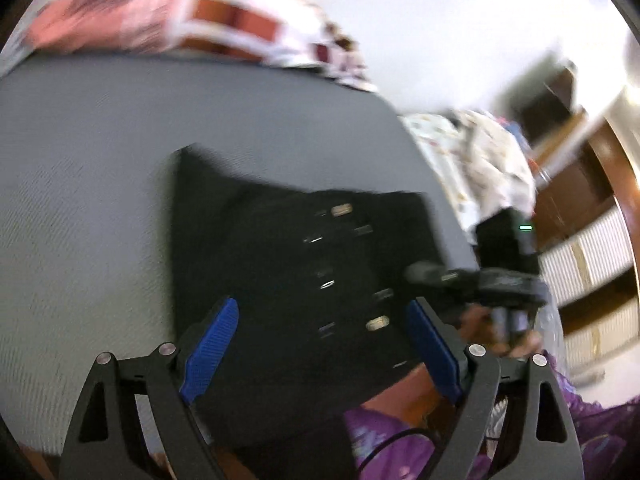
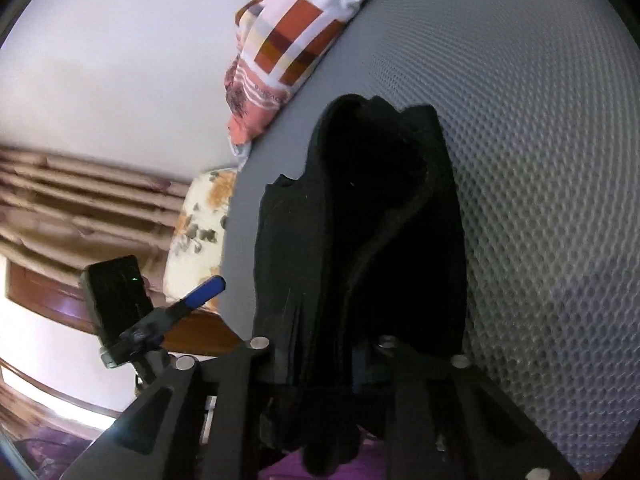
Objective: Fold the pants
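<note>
Black pants (image 1: 296, 248) lie folded on a grey mesh surface (image 1: 100, 184). In the left wrist view my left gripper (image 1: 320, 344) is open, its blue pads (image 1: 212, 344) spread above the near edge of the pants, holding nothing. My right gripper (image 1: 420, 272) shows at the pants' right edge. In the right wrist view the pants (image 2: 360, 240) hang bunched between the right gripper's fingers, which are hidden under the cloth. The left gripper's blue fingertip (image 2: 206, 290) shows at the left.
A patchwork red and white cloth (image 1: 224, 24) lies at the far edge of the grey surface, also in the right wrist view (image 2: 288, 40). A floral pillow (image 2: 200, 232) and a pale garment (image 1: 480, 160) sit beside the surface. Wooden furniture (image 1: 580, 184) stands at the right.
</note>
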The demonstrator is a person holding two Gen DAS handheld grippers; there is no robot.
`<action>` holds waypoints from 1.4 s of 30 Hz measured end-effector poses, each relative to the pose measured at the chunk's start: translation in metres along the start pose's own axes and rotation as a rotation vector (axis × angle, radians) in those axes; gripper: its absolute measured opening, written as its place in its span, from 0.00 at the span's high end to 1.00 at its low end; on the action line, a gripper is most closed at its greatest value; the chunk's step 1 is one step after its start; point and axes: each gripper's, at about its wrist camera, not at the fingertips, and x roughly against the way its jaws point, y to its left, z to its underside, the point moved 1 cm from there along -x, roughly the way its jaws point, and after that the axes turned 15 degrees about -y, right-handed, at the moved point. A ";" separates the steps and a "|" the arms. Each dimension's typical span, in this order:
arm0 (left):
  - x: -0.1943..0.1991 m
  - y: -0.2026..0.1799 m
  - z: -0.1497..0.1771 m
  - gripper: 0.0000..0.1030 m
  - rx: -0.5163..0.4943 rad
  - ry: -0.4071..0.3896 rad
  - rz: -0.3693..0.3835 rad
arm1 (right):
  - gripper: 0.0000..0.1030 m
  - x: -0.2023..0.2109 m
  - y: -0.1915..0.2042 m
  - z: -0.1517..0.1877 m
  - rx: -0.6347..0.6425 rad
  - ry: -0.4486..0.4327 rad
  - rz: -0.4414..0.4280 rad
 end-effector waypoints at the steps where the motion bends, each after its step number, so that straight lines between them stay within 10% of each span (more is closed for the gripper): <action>1: 0.004 0.011 0.003 0.16 0.026 -0.006 -0.021 | 0.82 -0.001 0.009 -0.003 0.022 0.000 -0.009; 9: 0.029 0.052 0.008 0.16 0.150 -0.089 -0.079 | 0.85 0.027 0.066 -0.024 0.102 -0.214 -0.360; 14: 0.000 0.055 0.019 0.16 0.122 -0.015 -0.096 | 0.84 0.001 -0.051 0.013 -0.129 -0.119 -0.088; 16: -0.013 0.057 0.023 0.16 0.124 0.018 -0.108 | 0.88 0.006 -0.071 0.016 -0.188 -0.135 -0.117; 25: -0.021 0.043 0.026 0.16 0.104 0.028 -0.069 | 0.70 0.074 -0.060 0.000 -0.155 -0.243 -0.053; 30: -0.014 0.033 0.028 0.16 0.080 0.009 -0.071 | 0.68 0.078 -0.017 0.032 -0.214 -0.170 -0.214; 42: 0.002 0.036 0.036 0.16 0.122 -0.019 -0.044 | 0.60 0.059 -0.028 0.053 -0.224 -0.151 -0.002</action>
